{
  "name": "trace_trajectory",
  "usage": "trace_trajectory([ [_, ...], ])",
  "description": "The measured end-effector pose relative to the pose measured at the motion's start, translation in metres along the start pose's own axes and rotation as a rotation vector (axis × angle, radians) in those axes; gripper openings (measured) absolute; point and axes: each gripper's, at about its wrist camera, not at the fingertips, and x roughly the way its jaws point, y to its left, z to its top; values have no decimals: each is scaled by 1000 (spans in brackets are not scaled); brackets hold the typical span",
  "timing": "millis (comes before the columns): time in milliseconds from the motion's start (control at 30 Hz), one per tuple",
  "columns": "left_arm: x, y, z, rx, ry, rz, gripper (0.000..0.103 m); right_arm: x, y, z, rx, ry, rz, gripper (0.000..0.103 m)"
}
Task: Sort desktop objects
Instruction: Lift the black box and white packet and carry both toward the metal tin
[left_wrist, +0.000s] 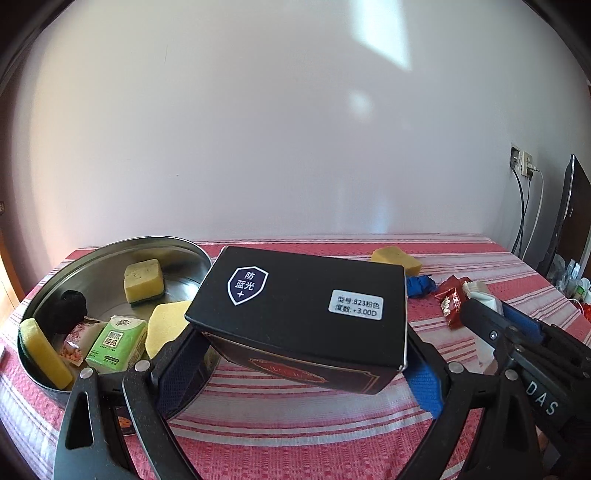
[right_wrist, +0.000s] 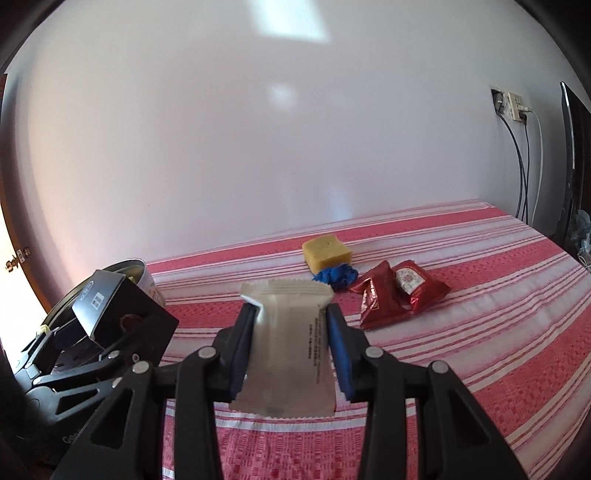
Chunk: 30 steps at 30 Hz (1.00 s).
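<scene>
The left tool (left_wrist: 295, 354) clamps a black glasses box (left_wrist: 306, 317) just beside the metal basin (left_wrist: 44, 295); the right tool (right_wrist: 291, 347) grips a white sachet (right_wrist: 288, 347) above the counter (right_wrist: 480, 314). Carry the box level over the rim before releasing it.

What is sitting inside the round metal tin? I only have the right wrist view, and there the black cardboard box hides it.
Observer: Three yellow sponges lie in the round metal tin; one sits upright near the middle.
Operator: Anything besides sponges?
Observer: Yes, a green tissue packet lies at the front, beside a pink-patterned snack wrapper.
Operator: Does the box carry a label on top?
Observer: The black cardboard box, held in the left gripper, has a white sticker reading 823 and +3.00D.
</scene>
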Motion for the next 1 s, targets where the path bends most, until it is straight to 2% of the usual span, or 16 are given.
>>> trace_trajectory([
  [567,-18,43,5,-65,-39,49,97,12,35,0,-16,26,83,39],
  [867,-25,76,6,-116,-40,81,97,18,58,3,-18,38,120,39],
  [1000,-34,96,5,-149,-52,101,97,16,65,2,12,55,165,39],
])
